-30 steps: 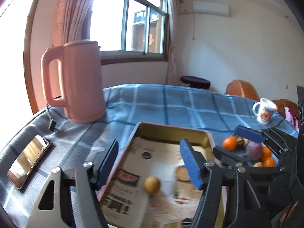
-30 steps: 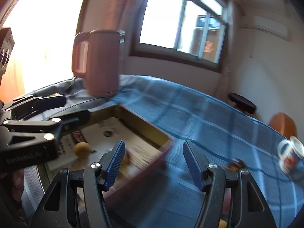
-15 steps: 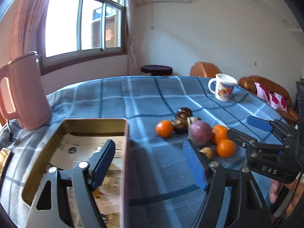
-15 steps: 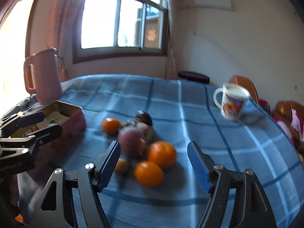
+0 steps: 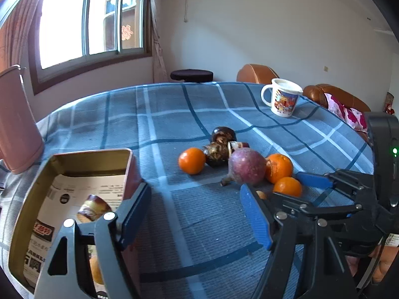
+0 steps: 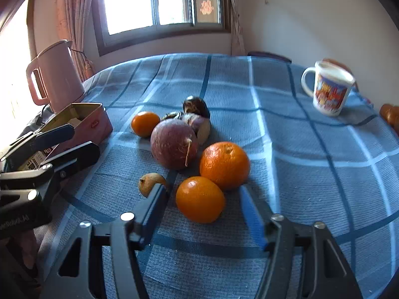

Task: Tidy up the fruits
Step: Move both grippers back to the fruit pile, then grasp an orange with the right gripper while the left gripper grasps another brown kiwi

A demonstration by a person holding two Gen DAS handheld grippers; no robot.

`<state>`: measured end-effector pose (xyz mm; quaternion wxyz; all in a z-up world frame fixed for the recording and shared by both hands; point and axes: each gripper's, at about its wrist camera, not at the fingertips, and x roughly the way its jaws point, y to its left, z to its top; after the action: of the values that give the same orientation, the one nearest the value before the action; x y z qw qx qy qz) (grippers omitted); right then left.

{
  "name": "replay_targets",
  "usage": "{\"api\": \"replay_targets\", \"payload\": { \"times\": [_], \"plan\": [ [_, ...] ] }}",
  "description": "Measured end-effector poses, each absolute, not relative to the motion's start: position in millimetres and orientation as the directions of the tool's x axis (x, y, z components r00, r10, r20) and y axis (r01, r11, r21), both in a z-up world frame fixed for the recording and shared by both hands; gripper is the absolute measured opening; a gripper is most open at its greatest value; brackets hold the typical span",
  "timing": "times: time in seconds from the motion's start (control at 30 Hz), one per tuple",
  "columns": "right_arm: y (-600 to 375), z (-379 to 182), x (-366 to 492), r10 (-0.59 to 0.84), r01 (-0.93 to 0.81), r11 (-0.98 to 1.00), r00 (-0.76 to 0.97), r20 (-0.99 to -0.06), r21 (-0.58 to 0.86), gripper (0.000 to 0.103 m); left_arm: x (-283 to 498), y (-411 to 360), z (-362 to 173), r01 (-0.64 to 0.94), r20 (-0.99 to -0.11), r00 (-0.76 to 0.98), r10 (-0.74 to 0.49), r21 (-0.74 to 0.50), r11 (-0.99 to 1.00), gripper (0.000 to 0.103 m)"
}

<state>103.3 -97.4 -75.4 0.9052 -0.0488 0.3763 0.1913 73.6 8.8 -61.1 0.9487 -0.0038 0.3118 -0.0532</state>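
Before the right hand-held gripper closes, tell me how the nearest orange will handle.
The nearest orange looks round and smooth, so it will likely roll if nudged off-centre. It sits between the open fingers of the right hand-held gripper and seems firm enough to squeeze. It nearly touches the bigger orange, which may shift.

Left wrist view sits low over the blue plaid table (image 5: 174,114), looking forward between its own blue-padded fingers (image 5: 254,214) toward the far wall and window (image 5: 92,20). Tin box (image 5: 74,157) close at lower left, fruit pile (image 5: 247,167) ahead at mid range, right gripper (image 5: 311,186) entering from the right edge.

Right wrist view is also low, closer to the fruit pile (image 6: 174,144): nearest orange (image 6: 199,199) sits just ahead, between its fingers (image 6: 251,216). Faces the window (image 6: 162,0), angled slightly left; left gripper (image 6: 59,142) shows at left edge.

Shared: table, fruit pile, tin box (image 6: 94,122), pink kettle (image 6: 57,77) (image 5: 15,124), mug (image 6: 329,92) (image 5: 284,97), window.
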Motion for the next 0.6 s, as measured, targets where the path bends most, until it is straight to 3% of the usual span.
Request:
{"api": "replay_targets", "payload": {
  "times": [0.1, 0.27, 0.6],
  "plan": [
    [-98, -79, 106, 0.341, -0.403, 0.911, 0.608, -0.717, 0.091, 0.042, 78, 4, -64, 0.117, -0.61, 0.783, -0.119, -0.043, 0.992, 0.076],
    [-101, -74, 101, 0.369, -0.413, 0.904, 0.629, -0.685, 0.108, 0.041, 81, -5, -66, 0.138, -0.627, 0.769, -0.127, -0.031, 0.99, 0.076],
    [-121, -48, 89, 0.283, -0.322, 0.946, 0.767, -0.576, 0.034, 0.041, 92, -28, -73, 0.205, -0.666, 0.724, -0.177, -0.037, 0.978, 0.075]
  ]
}}
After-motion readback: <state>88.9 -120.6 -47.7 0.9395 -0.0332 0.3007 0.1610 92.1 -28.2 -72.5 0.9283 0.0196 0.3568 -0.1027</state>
